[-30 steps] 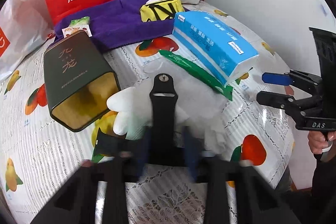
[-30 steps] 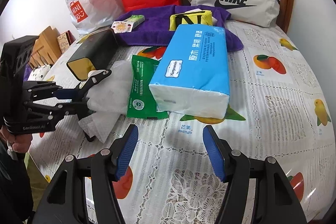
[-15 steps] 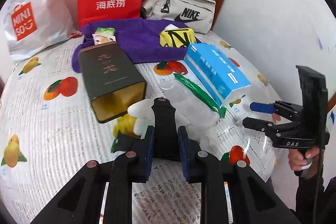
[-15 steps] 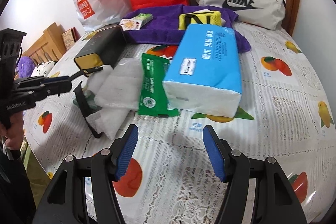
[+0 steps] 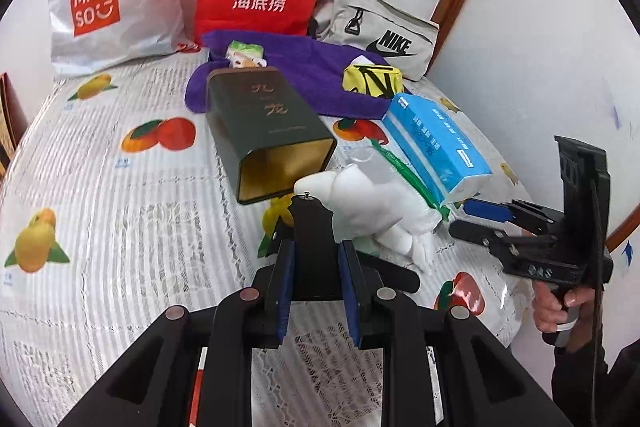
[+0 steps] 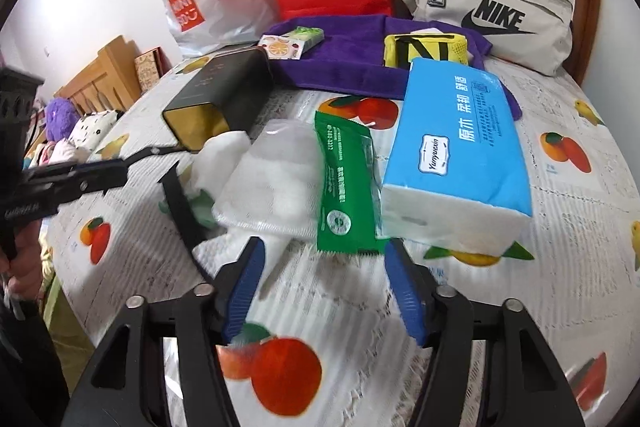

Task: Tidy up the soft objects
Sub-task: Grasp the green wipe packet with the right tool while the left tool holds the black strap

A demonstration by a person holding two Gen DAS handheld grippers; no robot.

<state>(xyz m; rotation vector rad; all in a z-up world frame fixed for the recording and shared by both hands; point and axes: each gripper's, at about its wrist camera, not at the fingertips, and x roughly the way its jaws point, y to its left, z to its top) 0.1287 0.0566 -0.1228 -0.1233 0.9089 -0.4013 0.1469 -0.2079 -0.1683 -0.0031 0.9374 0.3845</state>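
The right gripper [image 6: 324, 291] is the nearer one to the green-topped wipes pack [image 6: 296, 183]. The pack lies just ahead of its fingertips on the table [image 6: 560, 307], with its long axis running away from the gripper toward the purple towel [image 6: 340, 67]. The pack's near edge sits roughly between the two blue pads, a little to the left of centre. The jaws are closing from about half open, and nothing is between them yet. The blue tissue pack [image 6: 460, 147] lies just to the right of the wipes, touching or overlapping their green end, so the right pad has little room on that side.

The left gripper [image 5: 314, 275] is clamped nearly shut on a black strap [image 5: 312, 227], which runs straight ahead from its pads toward a white soft toy [image 5: 372, 203]. The toy rests just beyond the strap's tip, in front of the open dark tin [image 5: 272, 135].
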